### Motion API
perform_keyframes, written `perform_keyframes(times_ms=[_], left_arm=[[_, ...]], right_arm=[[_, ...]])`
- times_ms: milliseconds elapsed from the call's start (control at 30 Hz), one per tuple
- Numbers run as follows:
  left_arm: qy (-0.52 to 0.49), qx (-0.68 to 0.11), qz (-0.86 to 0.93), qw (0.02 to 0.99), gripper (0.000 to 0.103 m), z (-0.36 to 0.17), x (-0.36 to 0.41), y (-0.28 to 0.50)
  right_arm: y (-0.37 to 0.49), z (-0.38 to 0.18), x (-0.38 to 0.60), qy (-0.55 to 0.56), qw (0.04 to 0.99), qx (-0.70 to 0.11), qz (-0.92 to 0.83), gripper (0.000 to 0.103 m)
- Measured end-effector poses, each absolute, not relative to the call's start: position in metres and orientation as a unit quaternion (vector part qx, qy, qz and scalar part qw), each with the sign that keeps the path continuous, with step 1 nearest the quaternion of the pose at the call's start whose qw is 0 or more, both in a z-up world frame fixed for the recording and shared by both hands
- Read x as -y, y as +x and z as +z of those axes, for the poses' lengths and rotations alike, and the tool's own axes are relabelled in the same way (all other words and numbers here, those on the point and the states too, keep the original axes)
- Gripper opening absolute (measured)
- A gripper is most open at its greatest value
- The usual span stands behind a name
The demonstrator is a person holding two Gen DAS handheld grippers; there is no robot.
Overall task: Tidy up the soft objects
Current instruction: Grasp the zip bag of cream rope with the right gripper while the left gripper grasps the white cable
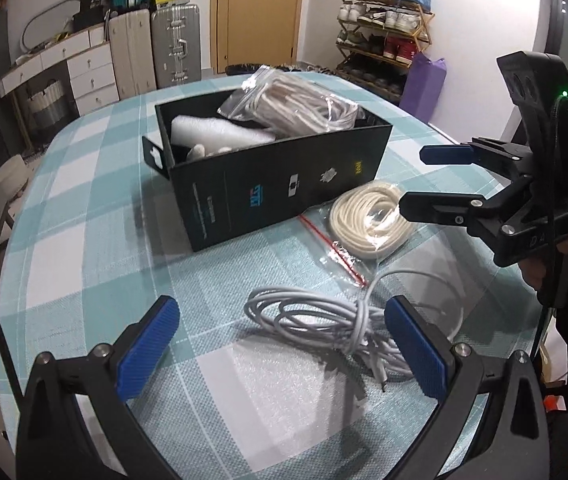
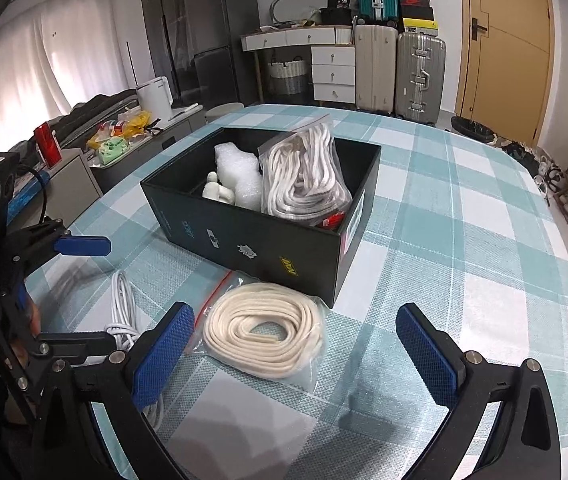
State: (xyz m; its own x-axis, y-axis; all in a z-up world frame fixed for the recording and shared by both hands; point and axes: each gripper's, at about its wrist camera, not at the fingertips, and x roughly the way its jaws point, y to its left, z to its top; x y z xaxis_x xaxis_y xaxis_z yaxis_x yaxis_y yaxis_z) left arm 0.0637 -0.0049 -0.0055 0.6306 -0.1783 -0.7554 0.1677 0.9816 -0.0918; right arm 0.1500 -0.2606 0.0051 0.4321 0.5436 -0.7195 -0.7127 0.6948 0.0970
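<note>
A black box point(image 1: 284, 184) stands in the middle of the desk point(image 1: 83, 208), which is covered by a teal-and-white checked cloth. Inside it lie a bagged white rope point(image 2: 304, 176), leaning against the box's right end, a piece of white foam point(image 2: 237, 172) and a small white figure point(image 2: 215, 190); the right wrist view shows these plainly, while the left wrist view looks over the box wall and sees less of them. Just in front of the box a bagged cream rope coil point(image 2: 267, 332) lies flat on the desk. Beside it, toward the near edge, rests a loose white cable point(image 1: 324, 320), seen whole only from the left wrist. The left tool point(image 1: 279, 348) hangs over the cable, jaws wide and empty. The right tool point(image 2: 296, 352) hovers at the cream coil, jaws also wide, holding nothing.
</note>
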Motion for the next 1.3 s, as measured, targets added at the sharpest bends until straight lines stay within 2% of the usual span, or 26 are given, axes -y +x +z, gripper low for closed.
perform_keyframes(times_ms=[433,1300], left_arm=[[-0.011,-0.431,-0.097,0.897,0.103,-0.013,0.005,0.063],[-0.029,-0.438,-0.101,0.893,0.103,-0.018,-0.004,0.066]], right_arm=[[0.160,-0.022,0.250,-0.111,0.820,-0.432,0.360,0.102],[0.159,-0.032,0.246,-0.130,0.805,-0.443,0.372,0.102]])
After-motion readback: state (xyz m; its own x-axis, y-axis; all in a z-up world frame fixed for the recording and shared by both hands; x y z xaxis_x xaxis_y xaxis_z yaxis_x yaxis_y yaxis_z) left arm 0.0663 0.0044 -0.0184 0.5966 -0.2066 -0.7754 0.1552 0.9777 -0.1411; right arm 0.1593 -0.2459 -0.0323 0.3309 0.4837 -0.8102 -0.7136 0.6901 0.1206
